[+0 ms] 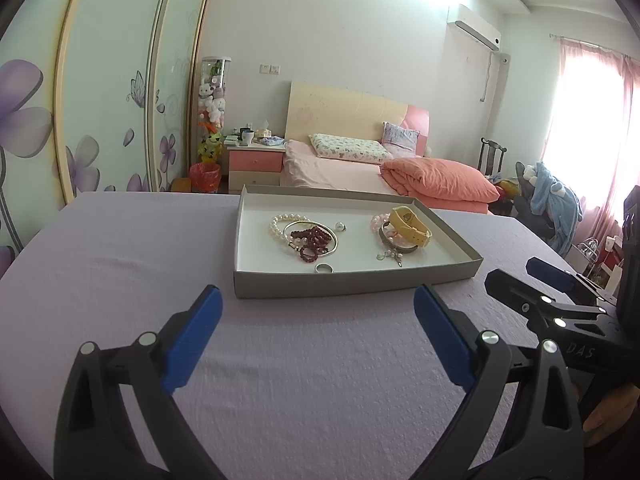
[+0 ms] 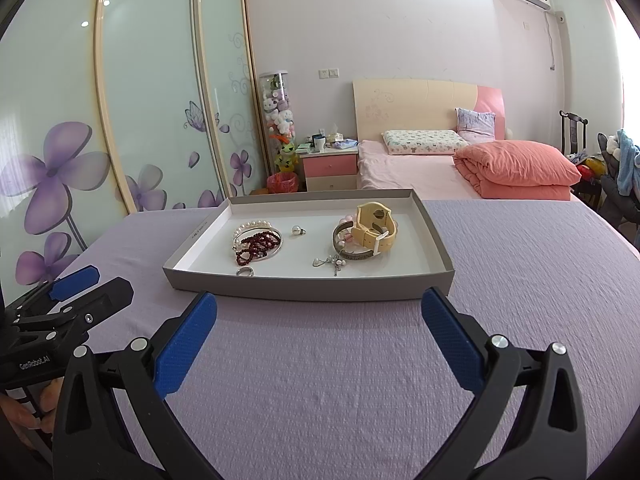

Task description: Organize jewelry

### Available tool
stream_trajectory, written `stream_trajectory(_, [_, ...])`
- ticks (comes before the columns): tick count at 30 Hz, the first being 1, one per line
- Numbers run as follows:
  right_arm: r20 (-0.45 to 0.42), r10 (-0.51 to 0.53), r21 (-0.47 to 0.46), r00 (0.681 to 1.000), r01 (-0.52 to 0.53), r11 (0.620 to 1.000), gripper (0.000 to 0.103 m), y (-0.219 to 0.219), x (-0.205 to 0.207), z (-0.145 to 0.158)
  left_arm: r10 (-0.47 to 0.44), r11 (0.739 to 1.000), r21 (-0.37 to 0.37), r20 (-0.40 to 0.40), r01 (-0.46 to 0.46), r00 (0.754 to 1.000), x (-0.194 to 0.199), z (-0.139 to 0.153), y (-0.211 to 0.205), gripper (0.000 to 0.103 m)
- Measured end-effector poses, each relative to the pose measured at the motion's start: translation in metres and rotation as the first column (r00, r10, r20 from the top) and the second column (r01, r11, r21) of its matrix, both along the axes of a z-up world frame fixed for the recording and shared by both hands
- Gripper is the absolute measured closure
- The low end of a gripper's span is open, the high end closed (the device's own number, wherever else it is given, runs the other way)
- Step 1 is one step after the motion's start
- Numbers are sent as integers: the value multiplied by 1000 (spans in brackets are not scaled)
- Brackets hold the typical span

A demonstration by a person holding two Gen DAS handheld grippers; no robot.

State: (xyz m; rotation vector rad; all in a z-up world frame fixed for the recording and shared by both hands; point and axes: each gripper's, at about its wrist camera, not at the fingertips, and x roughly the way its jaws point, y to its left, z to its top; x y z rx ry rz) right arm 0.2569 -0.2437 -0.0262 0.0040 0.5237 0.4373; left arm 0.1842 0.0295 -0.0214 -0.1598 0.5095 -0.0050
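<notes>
A shallow grey tray [image 1: 352, 284] [image 2: 312, 290] with a white floor lies on the lilac tablecloth. In its left half lie a white pearl bracelet [image 1: 280, 222] [image 2: 253, 225], a dark red bead string [image 1: 314, 240] [image 2: 256, 245], a silver ring [image 1: 323, 267] [image 2: 244, 271] and a loose pearl [image 1: 340, 226] [image 2: 296, 230]. Its right half holds a yellow watch [image 1: 410, 222] [image 2: 374, 224], a grey bangle [image 2: 340, 240] and a small silver charm [image 1: 390, 255] [image 2: 334, 262]. My left gripper [image 1: 318, 300] stands open just before the tray's near wall. My right gripper [image 2: 320, 306] is open too, holding nothing.
The lilac tablecloth [image 1: 120, 264] [image 2: 540, 280] spreads wide on both sides of the tray. Behind the table stand a pink bed [image 1: 360, 172] with a folded orange quilt [image 2: 520, 168], a bedside cabinet [image 1: 254, 164] and flowered wardrobe doors [image 2: 140, 120]. A hand [image 2: 24, 412] grips the left tool.
</notes>
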Motion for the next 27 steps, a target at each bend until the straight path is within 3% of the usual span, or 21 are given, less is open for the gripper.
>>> stream_trajectory(27, [-1, 0, 1, 1000, 0, 1000, 1, 1, 1, 1, 9, 1000, -1, -15, -9, 1000, 2, -4, -3, 6])
